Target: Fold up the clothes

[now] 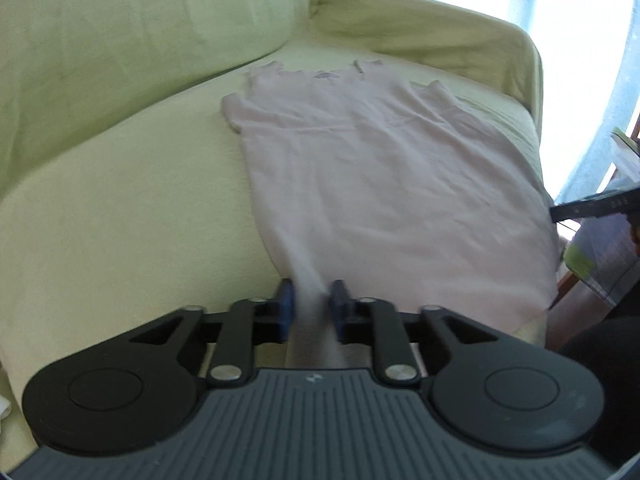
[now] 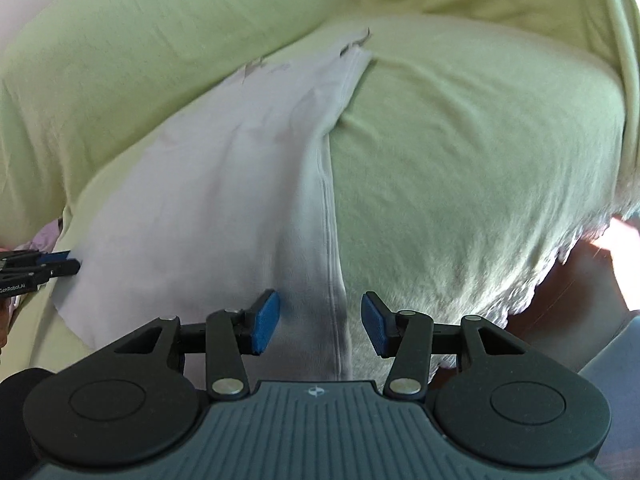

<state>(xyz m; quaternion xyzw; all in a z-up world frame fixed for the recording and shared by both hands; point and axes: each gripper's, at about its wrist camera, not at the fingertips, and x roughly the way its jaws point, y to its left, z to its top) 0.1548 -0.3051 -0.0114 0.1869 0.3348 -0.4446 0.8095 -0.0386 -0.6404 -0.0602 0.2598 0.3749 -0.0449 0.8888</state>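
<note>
A pale pink T-shirt (image 1: 360, 160) lies flat on a green sofa seat (image 1: 140, 220), collar at the far end. My left gripper (image 1: 312, 304) is shut on the shirt's near hem corner, fabric pinched between its blue pads. In the right wrist view the same shirt (image 2: 208, 200) runs away from me, its right side seam (image 2: 332, 240) passing between the fingers. My right gripper (image 2: 320, 320) is open, jaws wide on either side of that seam at the near hem. The left gripper (image 2: 60, 264) shows at the shirt's left hem edge.
The sofa backrest (image 1: 140, 40) rises behind the shirt and an armrest (image 1: 440, 28) at the far end. A bright curtained window (image 1: 580, 40) lies beyond. The right gripper's tip (image 1: 592, 204) shows at the right edge. Brown floor (image 2: 580, 280) lies beyond the sofa's front edge.
</note>
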